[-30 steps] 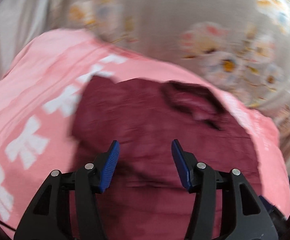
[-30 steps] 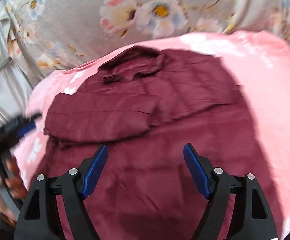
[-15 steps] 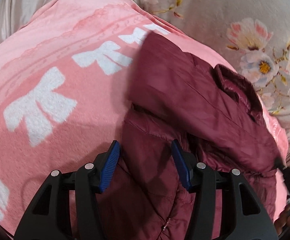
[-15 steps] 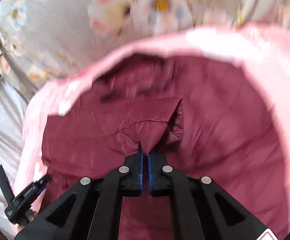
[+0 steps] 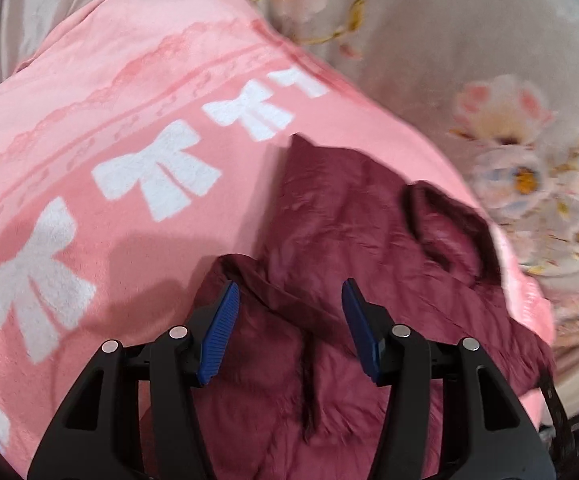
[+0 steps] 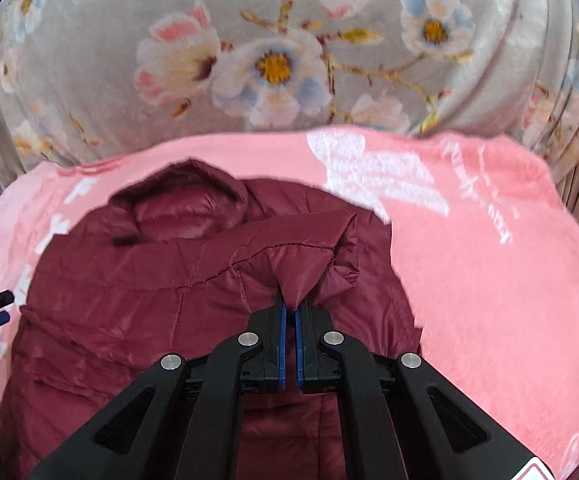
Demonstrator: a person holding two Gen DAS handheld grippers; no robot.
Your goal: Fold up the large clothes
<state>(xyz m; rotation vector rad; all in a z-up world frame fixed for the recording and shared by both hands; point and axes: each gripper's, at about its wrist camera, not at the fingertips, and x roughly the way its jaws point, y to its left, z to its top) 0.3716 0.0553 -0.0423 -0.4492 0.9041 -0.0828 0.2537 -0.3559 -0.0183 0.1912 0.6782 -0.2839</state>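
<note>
One quilted maroon puffer jacket (image 6: 137, 312) is lying on a pink fleece blanket with white bow prints (image 5: 101, 128), its lower hem running out of frame beneath both tools and its collar blurred in the left view. The right gripper (image 6: 290, 308) is pinching a raised fold of the jacket's sleeve between closed fingers, while the left gripper (image 5: 289, 300) is hovering over the jacket, its jaws half apart and narrowing with nothing pressed between them. Bare blanket is lying open on both sides, bordered by one grey floral sheet (image 6: 273, 60).
</note>
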